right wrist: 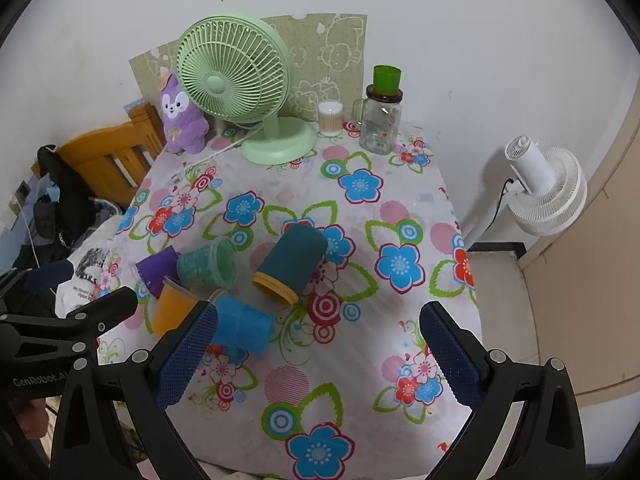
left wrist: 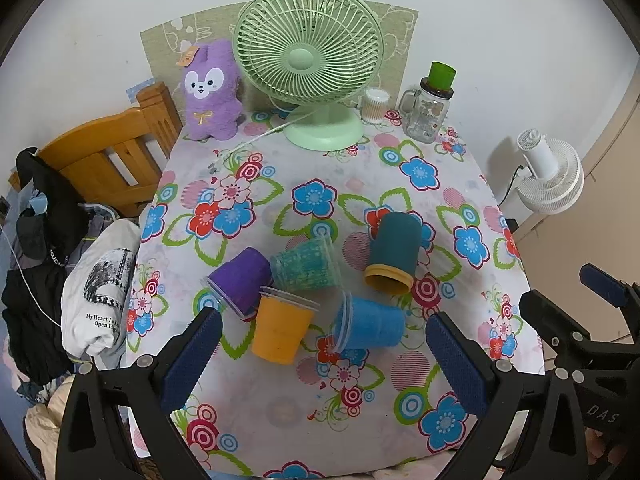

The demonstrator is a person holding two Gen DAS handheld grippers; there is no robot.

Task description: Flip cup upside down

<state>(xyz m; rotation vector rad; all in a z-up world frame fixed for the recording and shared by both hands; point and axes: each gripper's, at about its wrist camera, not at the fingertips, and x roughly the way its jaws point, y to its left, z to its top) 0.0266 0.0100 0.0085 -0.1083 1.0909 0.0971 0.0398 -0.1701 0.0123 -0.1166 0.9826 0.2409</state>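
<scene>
Five cups cluster on a table with a floral-print cloth (left wrist: 280, 216), all loose, none gripped. Dark teal cylindrical cup with a yellow rim (left wrist: 394, 254) (right wrist: 290, 266) lies on its side, mouth facing the near edge. Translucent green plastic cup (left wrist: 306, 266) (right wrist: 208, 264) lies on its side just left of it. Purple plastic cup (left wrist: 242, 280) (right wrist: 156, 270) lies tipped over, touching the green one. Orange plastic cup (left wrist: 280, 330) (right wrist: 172, 312) stands mouth-up, leaning slightly, between the purple one and a blue plastic cup (left wrist: 370, 324) (right wrist: 242, 326), which lies on its side.

Left gripper (left wrist: 320, 364) hovers above the near part of the table, jaws spread wide, nothing between them. Right gripper (right wrist: 316, 360) likewise spread wide and empty; its left finger overlaps the blue cup in the right wrist view.

At the far edge: light green desk fan (left wrist: 308, 60), purple plush bunny (left wrist: 210, 92), clear glass mug jar topped with a green cap (left wrist: 426, 114). White floor fan (right wrist: 544, 192) stands off to the right.
</scene>
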